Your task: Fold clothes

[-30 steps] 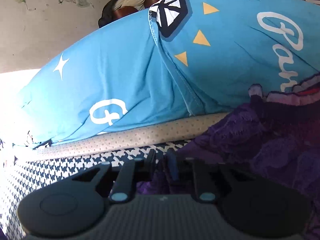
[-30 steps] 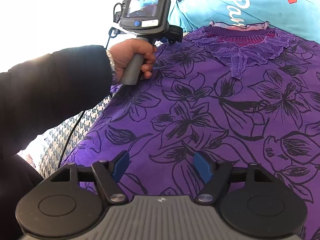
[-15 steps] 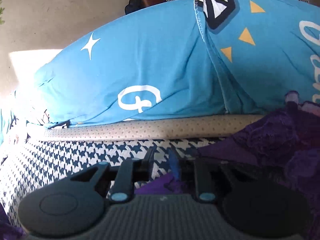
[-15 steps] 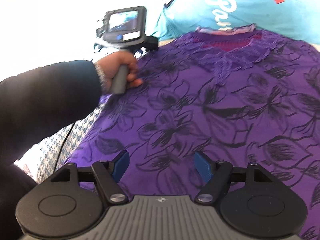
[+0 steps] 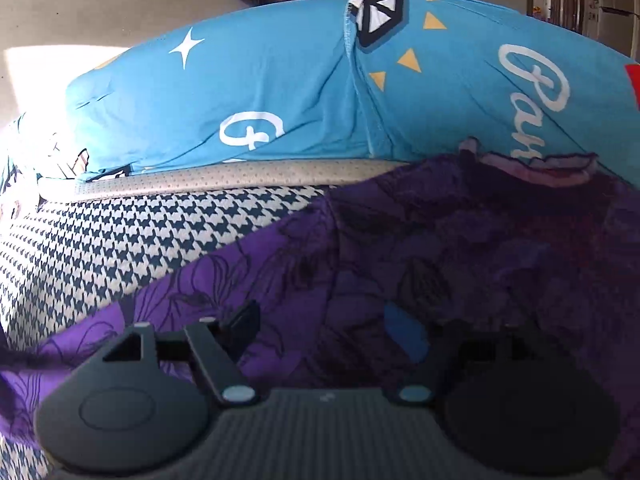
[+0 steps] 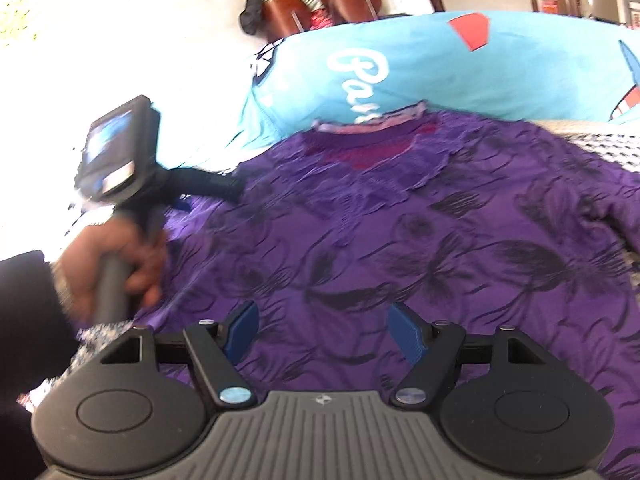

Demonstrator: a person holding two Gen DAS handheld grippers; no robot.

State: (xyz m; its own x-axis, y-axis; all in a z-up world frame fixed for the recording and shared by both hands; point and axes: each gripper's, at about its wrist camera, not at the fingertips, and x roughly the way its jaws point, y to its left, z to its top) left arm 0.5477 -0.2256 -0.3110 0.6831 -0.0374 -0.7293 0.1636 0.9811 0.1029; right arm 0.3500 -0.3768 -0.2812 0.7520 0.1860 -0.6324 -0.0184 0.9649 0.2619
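Note:
A purple top with black flower outlines [image 6: 420, 240] lies spread flat on the houndstooth cover, its lace neckline [image 6: 372, 148] at the far end. In the left wrist view the same purple top [image 5: 440, 248] fills the lower right. My left gripper [image 5: 324, 328] hovers over its left shoulder edge, jaws opening, nothing between the pads. From the right wrist view I see that left gripper [image 6: 208, 188] held in a person's hand [image 6: 116, 264] at the garment's left side. My right gripper [image 6: 322, 330] stands open above the lower middle of the top, holding nothing.
A big blue pillow with white lettering [image 5: 280, 92] lies across the far end of the bed, behind the neckline. Houndstooth cover [image 5: 120, 248] shows bare to the left. A dark sleeve [image 6: 24, 320] enters at lower left. Brown chairs [image 6: 320, 4] stand behind the bed.
The left gripper has let go of the purple fabric, its jaws going from shut to wide, and it has pulled back and risen. The right gripper has lifted and drawn back, staying open.

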